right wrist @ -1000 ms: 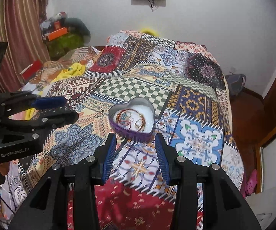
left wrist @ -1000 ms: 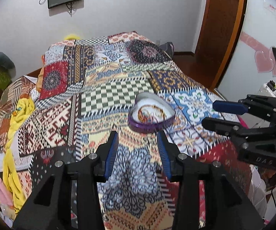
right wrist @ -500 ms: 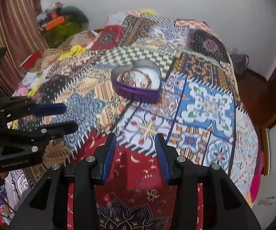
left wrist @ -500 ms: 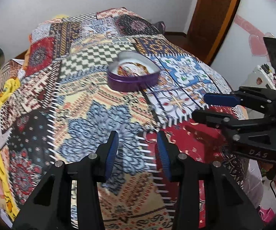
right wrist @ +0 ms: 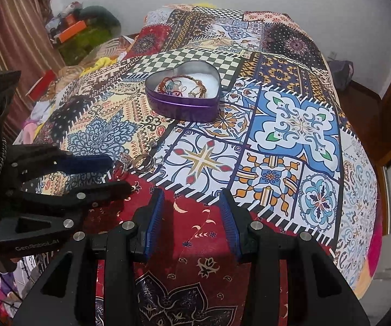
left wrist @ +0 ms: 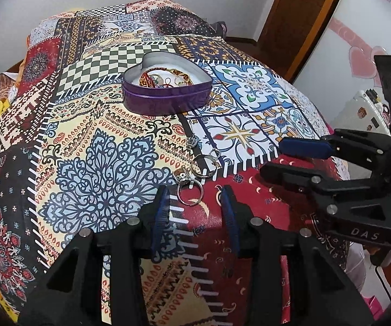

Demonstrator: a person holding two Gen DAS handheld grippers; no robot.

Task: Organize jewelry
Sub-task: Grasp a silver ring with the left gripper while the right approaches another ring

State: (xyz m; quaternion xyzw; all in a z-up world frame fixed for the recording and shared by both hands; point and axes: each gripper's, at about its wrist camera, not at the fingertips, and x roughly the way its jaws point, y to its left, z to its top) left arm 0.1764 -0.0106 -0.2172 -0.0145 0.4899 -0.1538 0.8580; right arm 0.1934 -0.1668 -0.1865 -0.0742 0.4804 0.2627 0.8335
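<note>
A purple heart-shaped tin (left wrist: 165, 96) with bracelets and rings inside sits on the patchwork bedspread; it also shows in the right wrist view (right wrist: 184, 103). Several loose rings (left wrist: 195, 174) lie on the spread in front of the tin, also visible in the right wrist view (right wrist: 141, 161). My left gripper (left wrist: 195, 193) is open and empty, its fingertips just short of the nearest ring (left wrist: 188, 193). My right gripper (right wrist: 191, 198) is open and empty over the red patch, to the right of the rings.
The patchwork bedspread (right wrist: 290, 125) covers the whole bed. Its right edge drops off near a wooden door (left wrist: 298, 13). Clothes and clutter (right wrist: 81, 32) lie at the bed's far left by a striped curtain.
Both grippers have pulled back toward the near end of the bed and lowered. The tin now lies farther off and the loose rings have come into view at the left fingertips.
</note>
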